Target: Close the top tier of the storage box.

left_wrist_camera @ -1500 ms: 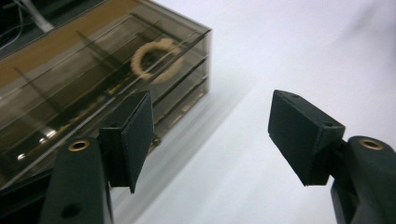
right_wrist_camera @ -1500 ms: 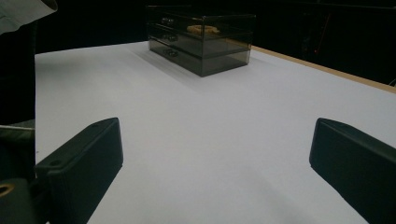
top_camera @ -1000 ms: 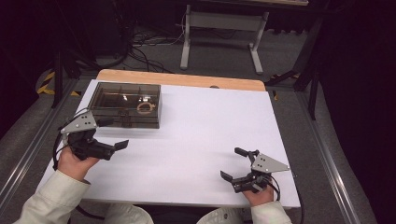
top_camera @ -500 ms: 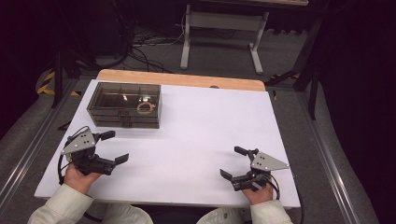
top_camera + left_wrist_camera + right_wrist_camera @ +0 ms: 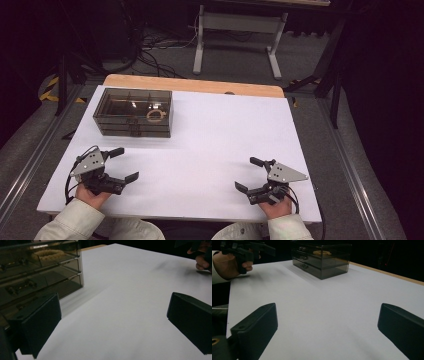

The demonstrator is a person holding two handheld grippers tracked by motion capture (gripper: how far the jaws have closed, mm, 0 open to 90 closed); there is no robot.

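The white table top (image 5: 210, 150) is bare across its middle and right half, leaving wide open room between the two grippers. Its near edge runs just behind both hands; a wooden strip (image 5: 195, 84) borders the far edge. The left gripper (image 5: 120, 165) sits near the front left corner, jaws spread wide with nothing between them. The right gripper (image 5: 249, 175) sits near the front right, jaws likewise wide apart and empty, well apart from the left one.

The smoked transparent drawer box (image 5: 134, 112) stands at the far left of the table, close to the left edge, a short way beyond the left gripper. It shows stacked drawers with small handles on the front, all closed. A pale ring-shaped item (image 5: 155, 115) lies in the top compartment toward the right end.
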